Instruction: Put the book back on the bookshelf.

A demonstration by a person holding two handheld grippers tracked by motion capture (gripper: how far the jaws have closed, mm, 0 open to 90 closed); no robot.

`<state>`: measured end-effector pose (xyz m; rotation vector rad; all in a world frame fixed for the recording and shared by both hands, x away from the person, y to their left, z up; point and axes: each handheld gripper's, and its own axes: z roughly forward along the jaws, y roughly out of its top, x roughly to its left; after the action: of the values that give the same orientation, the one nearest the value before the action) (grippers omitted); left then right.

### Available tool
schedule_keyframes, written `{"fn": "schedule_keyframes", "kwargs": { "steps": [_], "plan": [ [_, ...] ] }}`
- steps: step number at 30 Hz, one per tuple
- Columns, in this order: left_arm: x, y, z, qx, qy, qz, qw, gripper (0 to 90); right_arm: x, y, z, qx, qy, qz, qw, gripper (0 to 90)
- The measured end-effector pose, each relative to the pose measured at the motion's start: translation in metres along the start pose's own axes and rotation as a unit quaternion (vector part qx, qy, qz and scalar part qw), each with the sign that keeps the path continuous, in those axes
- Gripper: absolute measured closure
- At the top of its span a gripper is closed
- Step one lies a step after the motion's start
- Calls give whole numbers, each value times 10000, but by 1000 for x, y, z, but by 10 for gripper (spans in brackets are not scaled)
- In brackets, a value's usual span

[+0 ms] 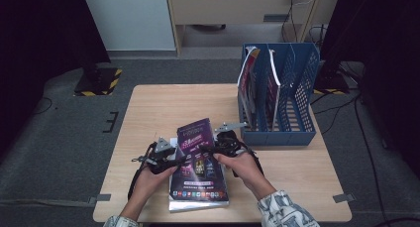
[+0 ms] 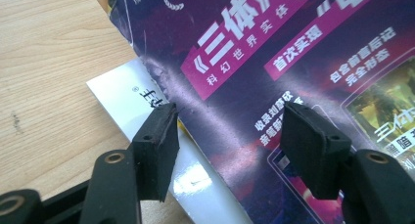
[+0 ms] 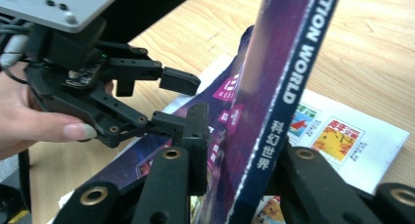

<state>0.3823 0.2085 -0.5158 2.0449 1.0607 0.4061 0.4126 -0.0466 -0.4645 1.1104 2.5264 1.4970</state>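
Near the front edge of the wooden worktop (image 1: 148,113), the right hand-held gripper (image 3: 235,160) pinches the spine of a glossy purple magazine (image 1: 198,157); the left hand-held gripper (image 2: 227,145) stands spread around the cover's edge, pads not pressing.

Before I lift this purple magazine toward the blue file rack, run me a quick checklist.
1. Right gripper on the magazine spine: cannot tell; the spine stands between its jaws, contact hidden.
2. Left gripper on the far edge: not ok; jaws straddle the cover edge, apart from it.
3. Magazine off the stack: ok; it is tilted up above the white booklet.
4. Rack slot free: ok; the right compartments look free.
5. Path over the table to the rack: ok; bare wood.
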Motion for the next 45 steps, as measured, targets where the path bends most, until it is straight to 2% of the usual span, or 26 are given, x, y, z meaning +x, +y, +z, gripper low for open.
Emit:
{"fn": "schedule_keyframes", "kwargs": {
  "steps": [6, 12, 15, 20, 24, 28, 34, 39, 40, 41, 45],
  "plan": [
    [-1, -1, 1, -24, -8, -17, 10000, 390, 0, 7, 5, 360, 84, -41, 9993, 640],
    [-1, -1, 1, -30, 2, -15, 10000, 385, 0, 11, 15, 754, -18, -151, 9970, 594],
    [-2, -1, 1, -33, 13, -9, 10000, 383, -2, 11, 21, 862, -72, -172, 9961, 608],
    [-2, -1, 1, -25, -11, -4, 10000, 375, -4, 8, 29, 919, -141, -160, 9955, 693],
    [-1, 1, -1, 21, -13, -1, 10000, 338, -6, 6, 27, 784, -134, -18, 9968, 771],
    [1, 3, -7, -21, 8, 34, 10000, 316, -1, 5, 23, 590, -156, -119, 9981, 788],
    [9, 4, -21, -369, 141, -130, 9991, 305, 8, 9, 8, 110, -85, -319, 9994, 804],
    [18, 4, -30, -554, 281, -282, 9977, 301, 13, 14, -12, -401, -154, -516, 9977, 812],
    [20, 4, -31, -595, 328, -324, 9972, 301, 13, 14, -12, -401, -154, -516, 9977, 812],
    [22, 4, -33, -616, 368, -350, 9968, 300, 14, 16, -20, -574, -191, -614, 9963, 817],
    [27, 2, -36, -687, 469, -488, 9953, 299, 15, 19, -33, -890, -267, -772, 9927, 827]
  ]
}}
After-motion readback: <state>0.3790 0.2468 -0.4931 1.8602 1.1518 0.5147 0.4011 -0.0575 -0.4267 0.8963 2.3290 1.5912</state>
